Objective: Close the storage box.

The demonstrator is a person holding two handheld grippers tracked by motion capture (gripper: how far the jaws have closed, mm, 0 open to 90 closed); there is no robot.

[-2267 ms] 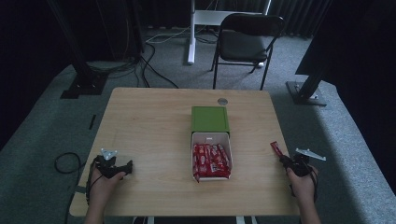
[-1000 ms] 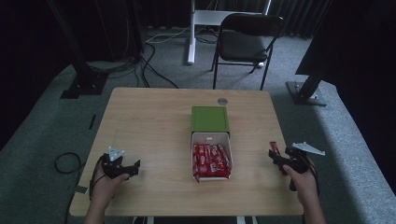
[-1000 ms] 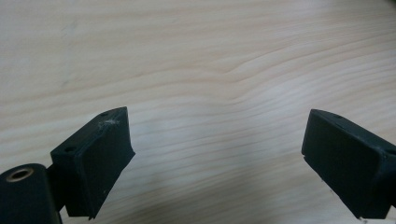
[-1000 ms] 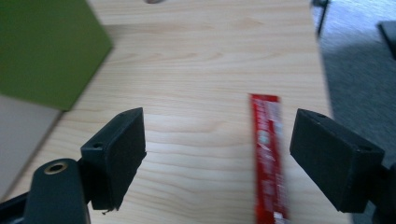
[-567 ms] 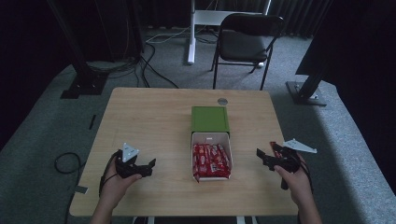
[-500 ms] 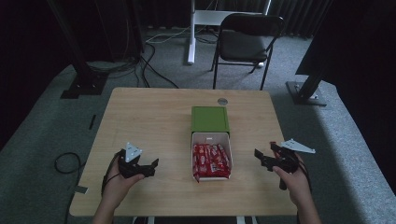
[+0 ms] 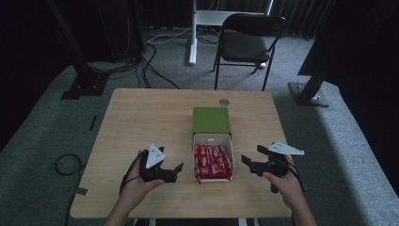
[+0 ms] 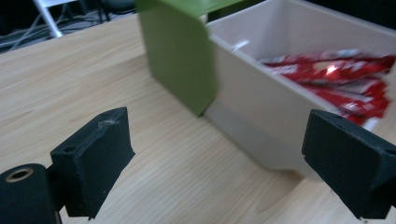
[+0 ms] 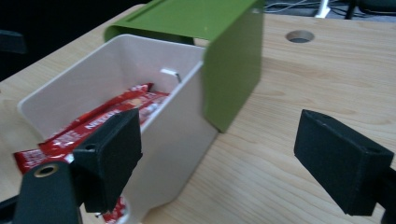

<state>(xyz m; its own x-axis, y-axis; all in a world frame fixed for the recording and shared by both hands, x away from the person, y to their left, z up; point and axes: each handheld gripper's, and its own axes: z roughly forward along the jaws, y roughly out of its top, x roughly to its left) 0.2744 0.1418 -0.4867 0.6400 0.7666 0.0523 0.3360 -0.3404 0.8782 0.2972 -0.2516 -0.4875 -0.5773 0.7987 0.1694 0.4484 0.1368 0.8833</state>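
A white tray [image 7: 197, 141] slid out of a green sleeve [image 7: 211, 121] sits mid-table with several red snack packets [image 7: 214, 162] in it. My left gripper [image 7: 171, 160] is open just left of the tray, jaws pointed at it. In the left gripper view the left gripper [image 8: 219, 168] faces the tray's side wall [image 8: 261, 116], with the green sleeve [image 8: 180, 51] and the packets [image 8: 345, 79] beyond. My right gripper [image 7: 252, 154] is open just right of the tray. The right gripper [image 9: 226, 161] in its own view frames the tray's corner [image 9: 177, 144], the sleeve [image 9: 233, 60] and the packets [image 9: 116, 116].
The wooden table [image 7: 141, 117] has a round cable hole [image 7: 224, 102] behind the sleeve. A dark folding chair [image 7: 249, 37] stands past the far edge. Cables and stand bases lie on the grey floor around it.
Both hands have moved their grippers inward from the table's outer front corners to either side of the tray. The tray and sleeve have not moved.
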